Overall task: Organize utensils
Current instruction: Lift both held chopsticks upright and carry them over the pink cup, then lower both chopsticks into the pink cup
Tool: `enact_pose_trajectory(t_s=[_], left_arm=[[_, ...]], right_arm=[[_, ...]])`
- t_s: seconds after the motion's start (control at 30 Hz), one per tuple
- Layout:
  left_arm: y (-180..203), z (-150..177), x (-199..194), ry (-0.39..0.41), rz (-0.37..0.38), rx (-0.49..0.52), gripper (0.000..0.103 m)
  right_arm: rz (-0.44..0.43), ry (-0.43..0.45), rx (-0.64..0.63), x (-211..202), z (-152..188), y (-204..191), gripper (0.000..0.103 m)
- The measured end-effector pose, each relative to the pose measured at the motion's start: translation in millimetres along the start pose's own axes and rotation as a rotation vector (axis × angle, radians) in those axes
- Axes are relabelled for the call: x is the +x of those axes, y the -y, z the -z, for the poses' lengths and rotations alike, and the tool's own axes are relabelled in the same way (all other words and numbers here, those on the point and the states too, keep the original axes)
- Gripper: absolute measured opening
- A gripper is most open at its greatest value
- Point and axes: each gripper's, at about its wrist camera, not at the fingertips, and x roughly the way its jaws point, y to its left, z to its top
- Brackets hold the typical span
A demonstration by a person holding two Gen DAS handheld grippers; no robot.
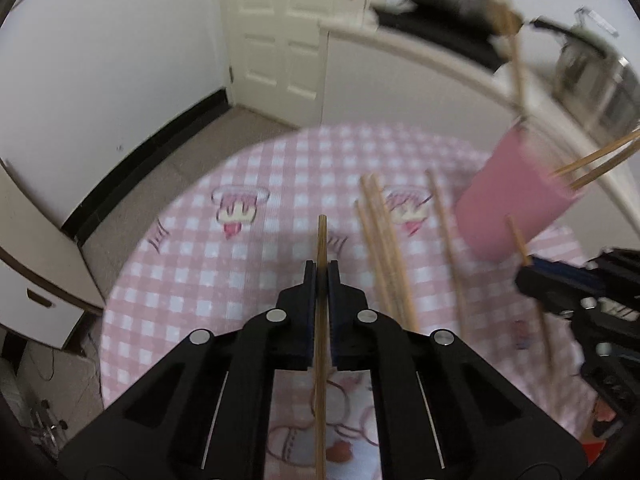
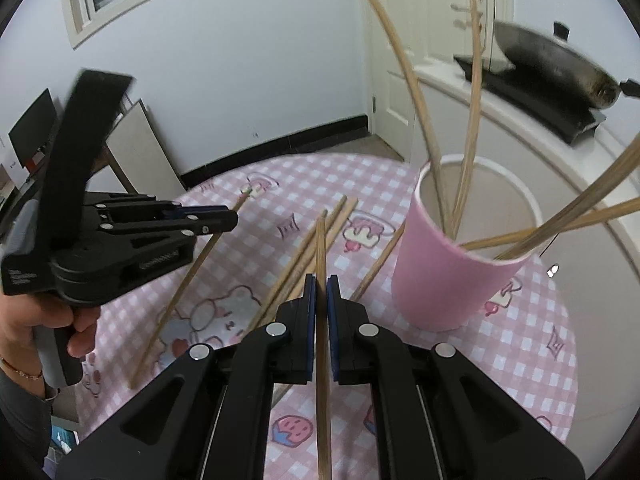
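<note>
Your left gripper [image 2: 236,216] has its jaws clenched on one chopstick [image 2: 188,276]. Your right gripper [image 2: 321,280] has its jaws clenched on another chopstick [image 2: 322,360]. Loose chopsticks [image 2: 304,248] lie on the table [image 2: 520,360] just ahead of these jaws, and the pink cup [image 2: 448,276] stands to their right.

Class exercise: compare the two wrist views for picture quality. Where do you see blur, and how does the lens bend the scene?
Left wrist view: the pink cup and counter beyond smear with motion blur; the left gripper stays sharp. Right wrist view: crisper, though the wok is softened. Both: fisheye curves walls and the table edge, corners dark.
</note>
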Motion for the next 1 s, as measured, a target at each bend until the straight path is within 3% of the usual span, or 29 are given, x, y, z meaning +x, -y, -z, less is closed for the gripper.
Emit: enact_pose_trajectory(t_s=[0.4, 0.73, 1.0], left_arm=[[40, -11, -139, 0.308, 0.101, 0.019, 0.005], [68, -15, -185, 0.441, 0.161, 0.010, 0.005], [81, -36, -193, 0.495, 0.188, -0.015, 0.005]], right_arm=[[0.017, 0.188, -0.027, -106, -5, -8, 0.004], [0.074, 0.369, 0.012, -181, -9, 15, 0.004], [0.111, 0.442, 0.027, -213, -24, 33, 0.004]])
